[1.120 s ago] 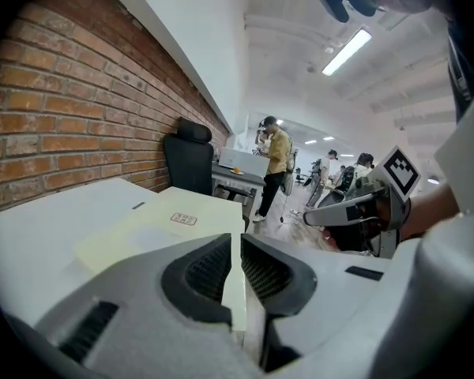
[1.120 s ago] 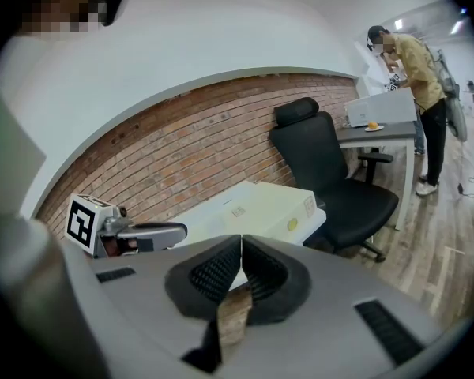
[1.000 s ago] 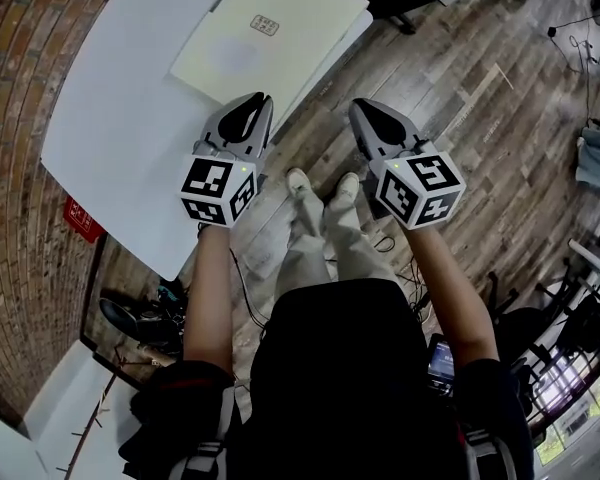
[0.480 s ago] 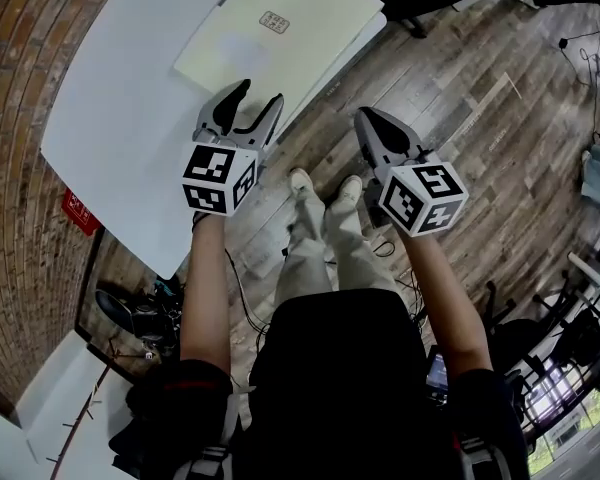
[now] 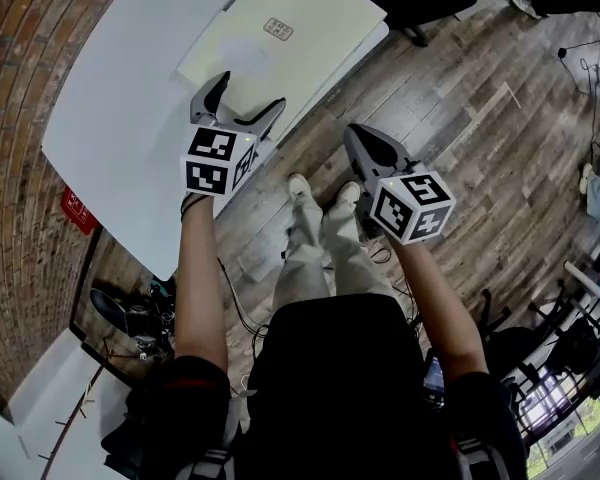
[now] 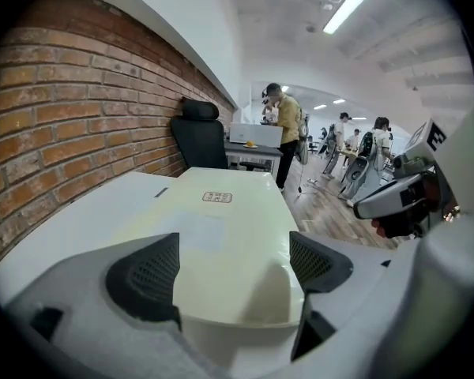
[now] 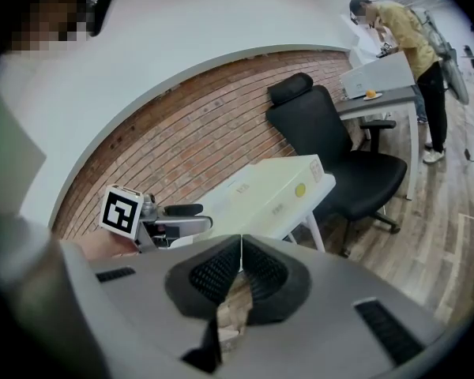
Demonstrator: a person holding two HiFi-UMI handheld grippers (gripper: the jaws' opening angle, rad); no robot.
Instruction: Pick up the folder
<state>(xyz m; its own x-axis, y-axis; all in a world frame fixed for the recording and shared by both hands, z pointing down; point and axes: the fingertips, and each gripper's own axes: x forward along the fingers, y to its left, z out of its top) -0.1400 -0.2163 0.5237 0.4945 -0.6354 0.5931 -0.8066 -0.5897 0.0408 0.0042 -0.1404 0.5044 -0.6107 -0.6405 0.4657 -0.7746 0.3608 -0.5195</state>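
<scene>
A pale cream folder (image 5: 290, 48) with a small label lies flat on the white table (image 5: 130, 118), reaching the table's right edge. My left gripper (image 5: 248, 94) hovers over the folder's near end; its jaws are opening and stand wide. In the left gripper view the folder's near edge (image 6: 229, 247) lies between and below the two pads, and neither pad touches it. My right gripper (image 5: 353, 134) is shut on nothing, off the table over the wood floor, to the right of the folder. The right gripper view shows the folder (image 7: 276, 186) ahead of the closed jaws (image 7: 241, 268).
A brick wall (image 6: 71, 133) runs along the table's far side. A black office chair (image 7: 332, 136) stands beyond the table's end. The person's legs and shoes (image 5: 320, 193) are below the table's near corner. Other people stand at desks in the background (image 6: 284, 129).
The left gripper's jaws went from shut to wide apart while it moved forward and down over the folder's near end. The right gripper sank a little and stayed shut.
</scene>
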